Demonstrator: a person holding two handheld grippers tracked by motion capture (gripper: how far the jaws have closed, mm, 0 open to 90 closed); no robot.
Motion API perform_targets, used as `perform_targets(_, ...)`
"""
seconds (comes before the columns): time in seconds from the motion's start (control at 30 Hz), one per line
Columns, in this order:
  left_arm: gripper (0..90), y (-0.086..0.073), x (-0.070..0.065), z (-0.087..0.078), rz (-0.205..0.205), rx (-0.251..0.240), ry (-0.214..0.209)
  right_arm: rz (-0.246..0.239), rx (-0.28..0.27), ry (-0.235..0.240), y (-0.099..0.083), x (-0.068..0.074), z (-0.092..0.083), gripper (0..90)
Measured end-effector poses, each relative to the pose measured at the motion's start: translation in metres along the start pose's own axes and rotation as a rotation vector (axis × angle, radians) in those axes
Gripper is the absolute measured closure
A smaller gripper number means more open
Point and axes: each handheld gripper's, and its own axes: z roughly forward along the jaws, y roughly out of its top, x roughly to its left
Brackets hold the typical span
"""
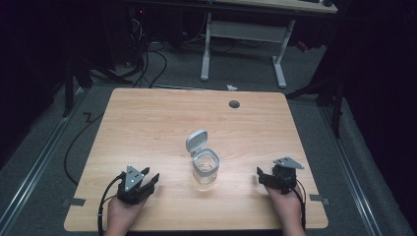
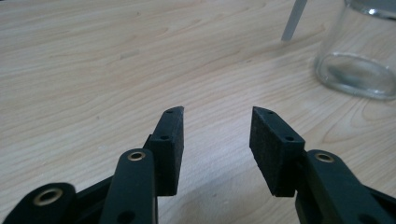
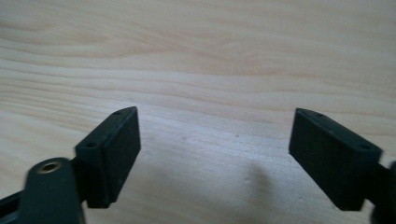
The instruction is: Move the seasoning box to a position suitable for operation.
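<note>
- Left hand-held gripper (image 1: 149, 180): jaws apart, empty, resting low on bench (image 1: 147, 123).
- Right hand-held gripper (image 1: 260, 174): jaws wide, empty.
- Between both: glass jar (image 1: 205, 169), lid (image 1: 196, 141) flipped up, probably staged for reach from either side.

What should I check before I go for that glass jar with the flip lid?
1. Left gripper open and holding nothing: ok.
2. Right gripper open and holding nothing: ok.
3. Glass jar upright on the wooden table: ok.
4. Grey flip lid open, standing up behind the mouth: ok.
5. Jar clear of both grippers, sitting between them: ok.
6. Anything inside the jar: cannot tell.
</note>
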Motion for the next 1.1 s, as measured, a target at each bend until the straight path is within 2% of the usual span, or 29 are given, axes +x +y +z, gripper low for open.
perform_targets(0.03, 55.2, 0.000, 0.000, 0.000, 0.000, 0.000, 0.000, 0.000, 0.000, 0.000, 0.000, 0.000, 0.000, 23.6)
perform_targets(0.07, 54.8, 0.000, -0.001, -0.001, 0.008, -0.002, 0.001, -0.028, -0.011, 0.045, -0.004, 0.005, -0.003, 25.3)
perform_targets(0.1, 54.2, 0.000, -0.001, -0.001, 0.008, -0.002, 0.001, -0.028, -0.011, 0.045, -0.004, 0.005, -0.003, 25.3)
perform_targets(0.13, 53.9, 0.001, -0.004, -0.003, 0.015, -0.012, 0.002, -0.038, -0.026, 0.070, -0.006, 0.008, -0.007, 35.7)
perform_targets(0.23, 53.6, 0.002, -0.007, -0.005, 0.023, -0.020, -0.003, -0.037, -0.048, 0.076, -0.008, 0.012, -0.010, 40.9)
perform_targets(0.27, 53.7, 0.003, -0.008, -0.008, 0.028, -0.015, -0.015, -0.046, -0.047, 0.120, -0.007, 0.016, -0.010, 45.6)
perform_targets(0.3, 53.7, 0.003, -0.008, -0.008, 0.028, -0.015, -0.015, -0.046, -0.047, 0.120, -0.007, 0.016, -0.010, 45.6)
perform_targets(0.33, 53.7, 0.002, -0.009, -0.010, 0.026, -0.005, -0.022, -0.064, -0.069, 0.136, -0.006, 0.021, -0.012, 51.0)
perform_targets(0.4, 53.7, 0.002, -0.008, -0.010, 0.020, 0.004, -0.025, -0.061, -0.080, 0.141, -0.005, 0.024, -0.014, 52.7)
perform_targets(0.47, 52.5, 0.002, -0.007, -0.011, 0.006, 0.015, -0.037, -0.046, -0.117, 0.178, -0.002, 0.031, -0.017, 58.2)
perform_targets(0.63, 50.2, 0.003, -0.009, -0.010, 0.014, 0.012, -0.048, -0.078, -0.130, 0.189, 0.003, 0.041, -0.016, 61.6)
perform_targets(0.67, 50.0, 0.003, -0.009, -0.009, 0.009, 0.016, -0.047, -0.101, -0.123, 0.187, 0.006, 0.045, -0.014, 61.7)
perform_targets(0.73, 48.8, 0.003, -0.009, -0.009, 0.006, 0.022, -0.048, -0.109, -0.119, 0.189, 0.007, 0.046, -0.013, 62.6)
perform_targets(0.77, 48.5, 0.002, -0.010, -0.009, -0.001, 0.031, -0.053, -0.115, -0.115, 0.196, 0.010, 0.047, -0.011, 65.9)
perform_targets(0.87, 47.2, 0.002, -0.012, -0.010, 0.019, 0.031, -0.057, -0.120, -0.112, 0.211, 0.013, 0.049, -0.010, 69.7)
perform_targets(0.93, 44.1, 0.001, -0.012, -0.010, 0.059, 0.021, -0.044, -0.138, -0.121, 0.220, 0.015, 0.057, -0.009, 74.1)
perform_targets(0.97, 44.1, 0.001, -0.012, -0.010, 0.059, 0.021, -0.044, -0.138, -0.121, 0.220, 0.015, 0.057, -0.009, 74.1)
perform_targets(1.0, 44.4, 0.002, -0.011, -0.010, 0.035, 0.019, -0.048, -0.147, -0.114, 0.234, 0.016, 0.063, -0.008, 77.2)
perform_targets(1.03, 45.0, 0.002, -0.011, -0.010, 0.035, 0.019, -0.048, -0.147, -0.114, 0.234, 0.016, 0.063, -0.008, 77.2)
perform_targets(1.07, 46.7, 0.003, -0.010, -0.011, 0.021, 0.018, -0.052, -0.158, -0.107, 0.248, 0.017, 0.068, -0.007, 81.2)
perform_targets(1.1, 50.1, 0.003, -0.010, -0.011, 0.021, 0.018, -0.052, -0.158, -0.107, 0.248, 0.017, 0.068, -0.007, 81.2)
